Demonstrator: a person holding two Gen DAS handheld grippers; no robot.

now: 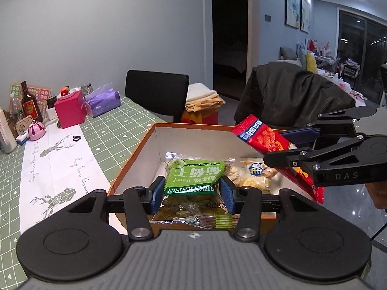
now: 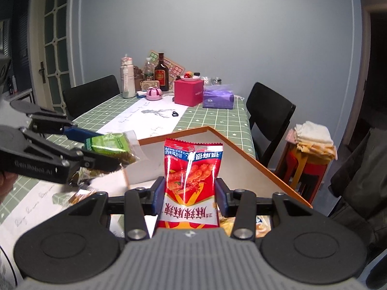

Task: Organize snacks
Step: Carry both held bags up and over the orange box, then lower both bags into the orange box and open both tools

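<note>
Gripping a green raisin packet (image 1: 193,183) between its blue pads, the left tool (image 1: 192,193) holds it over the near edge of the orange-rimmed box (image 1: 135,149). The right tool (image 2: 191,194) is clamped on a red snack bag (image 2: 191,176), held upright above the same box. A pale snack pouch (image 1: 254,176) lies inside on the white floor. The box sits at the edge of the green checked desk (image 1: 116,125).
</note>
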